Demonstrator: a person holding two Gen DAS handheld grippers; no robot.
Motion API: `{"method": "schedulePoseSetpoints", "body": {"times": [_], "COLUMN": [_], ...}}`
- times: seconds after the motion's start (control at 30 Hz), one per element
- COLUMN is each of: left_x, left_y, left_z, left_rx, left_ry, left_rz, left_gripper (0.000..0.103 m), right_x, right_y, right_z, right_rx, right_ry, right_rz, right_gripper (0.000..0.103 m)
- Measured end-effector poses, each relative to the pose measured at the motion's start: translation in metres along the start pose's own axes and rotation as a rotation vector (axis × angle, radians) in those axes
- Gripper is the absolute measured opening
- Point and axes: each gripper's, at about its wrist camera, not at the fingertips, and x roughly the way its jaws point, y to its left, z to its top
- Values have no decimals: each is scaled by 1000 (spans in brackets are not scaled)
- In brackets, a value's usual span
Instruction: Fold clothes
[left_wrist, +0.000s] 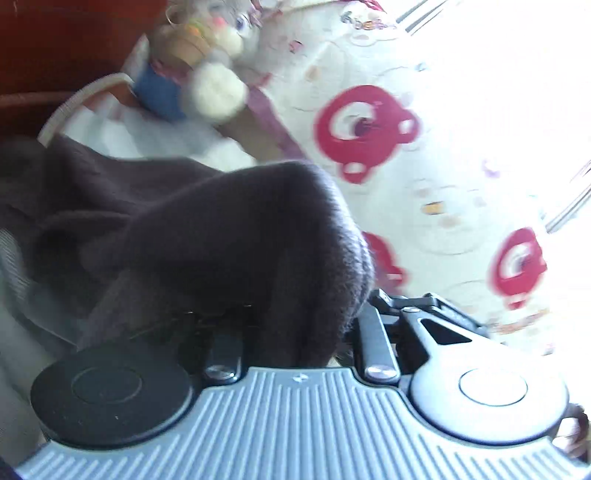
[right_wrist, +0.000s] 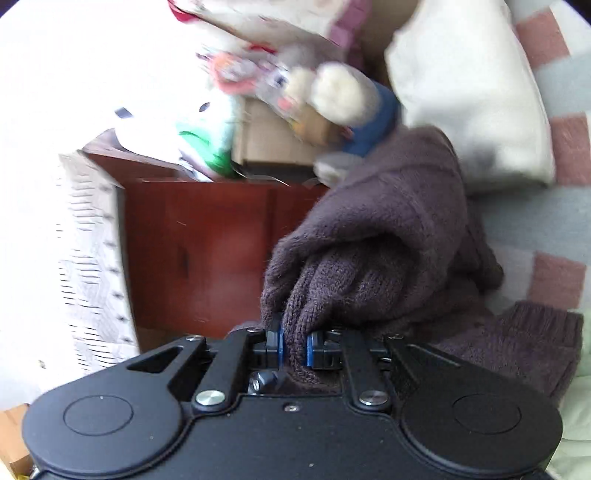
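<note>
A dark brown-purple knit sweater (left_wrist: 221, 229) rises in a bunch from my left gripper (left_wrist: 295, 314) and drapes over its fingers, hiding them. Its fabric runs down between the linkages, so this gripper looks shut on the knit. In the right wrist view the same sweater (right_wrist: 388, 240) lies partly on the bed, with one ribbed cuff (right_wrist: 535, 339) at the lower right. My right gripper (right_wrist: 295, 345) is shut on a fold of the sweater's edge, and its blue pads (right_wrist: 280, 343) press the knit from both sides.
A plush rabbit toy (left_wrist: 207, 74) (right_wrist: 332, 92) sits behind the sweater. A cream pillow with red prints (left_wrist: 369, 129) fills the right of the left wrist view. A red-brown wooden cabinet (right_wrist: 207, 251), a white pillow (right_wrist: 461, 92) and a checked blanket (right_wrist: 554, 221) surround the bed.
</note>
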Motion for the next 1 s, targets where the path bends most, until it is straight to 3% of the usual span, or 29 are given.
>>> {"method": "schedulePoseSetpoints", "body": {"times": [0.17,0.23,0.4,0.5,0.6,0.63,0.7,0.77,0.83,0.87,0.97,1.0], "left_x": [-3,-9,-24,-14,14,42,97,142,175,186,232,258], "left_y": [-54,-92,-196,-245,-283,-286,-288,-280,-258,-245,-219,-211], "left_z": [1,12,38,42,19,7,-23,-65,-88,-96,-90,-83], "left_rx": [54,151,287,347,416,417,427,472,551,597,732,764], "left_ry": [-9,-35,-111,-95,-26,51,216,358,356,311,159,149], "left_rz": [-112,-126,-319,-432,-476,-487,-493,-453,-415,-391,-243,-174], "left_gripper": [18,17,18,22,30,34,65,65,65,65,70,71], "right_x": [-30,-42,-93,-145,-189,-201,-224,-247,-271,-288,-318,-319], "right_y": [57,96,226,282,308,308,289,247,195,169,95,76], "right_z": [5,13,35,38,31,27,18,5,-8,-15,-27,-30], "right_rx": [-55,-129,-357,-461,-638,-693,-782,-823,-806,-759,-492,-419], "right_ry": [-29,-43,-126,-181,-296,-346,-476,-615,-690,-692,-634,-633], "right_rz": [112,107,122,49,-216,-348,-690,-1061,-1336,-1395,-1300,-1266], "right_gripper": [15,15,14,14,14,14,19,26,26,26,26,28]}}
